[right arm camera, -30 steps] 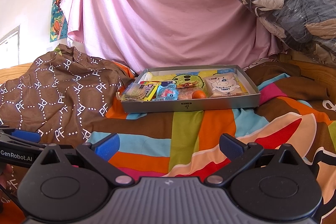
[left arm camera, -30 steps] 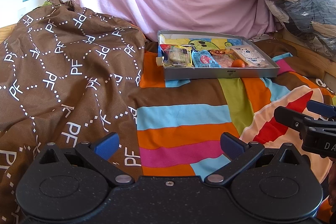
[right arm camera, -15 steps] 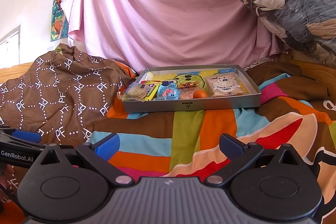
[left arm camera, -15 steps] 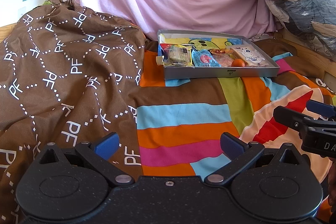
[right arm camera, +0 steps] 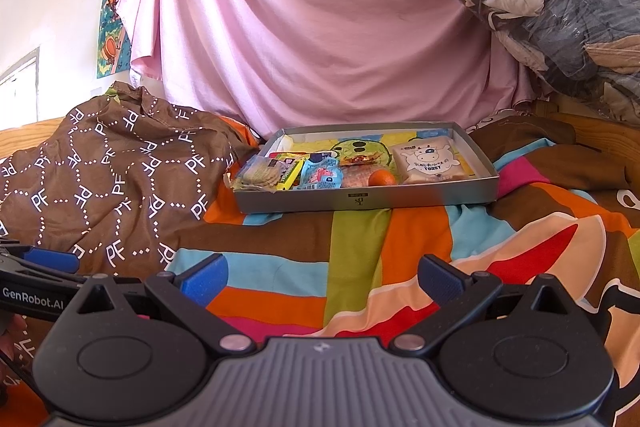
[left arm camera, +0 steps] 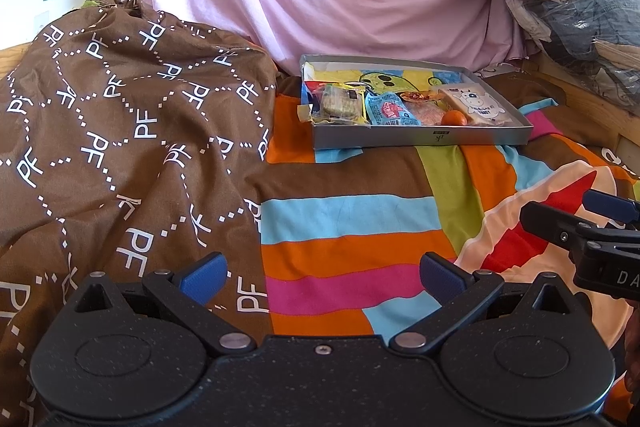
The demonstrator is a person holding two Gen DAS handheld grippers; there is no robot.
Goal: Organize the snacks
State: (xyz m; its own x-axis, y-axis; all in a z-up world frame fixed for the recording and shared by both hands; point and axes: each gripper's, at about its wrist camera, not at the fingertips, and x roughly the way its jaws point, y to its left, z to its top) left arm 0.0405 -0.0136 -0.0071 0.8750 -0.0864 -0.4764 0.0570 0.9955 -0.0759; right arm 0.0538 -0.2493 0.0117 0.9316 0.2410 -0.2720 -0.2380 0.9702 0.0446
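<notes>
Both the left gripper [left arm camera: 323,277] and the right gripper [right arm camera: 323,277] hover low over the striped bedspread [left arm camera: 352,215], jaws apart and empty. Well ahead, the snacks [right arm camera: 320,175] all lie inside the grey tray [right arm camera: 360,201] in a row along its near wall. That fits either a finished sort or packets awaiting rearrangement.

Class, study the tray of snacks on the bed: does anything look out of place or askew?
Yes. The cracker packet at the left end of the grey tray sticks out over the tray's corner instead of lying inside. The snacks crowd the front edge and overlap, while the back of the tray is bare.
</notes>
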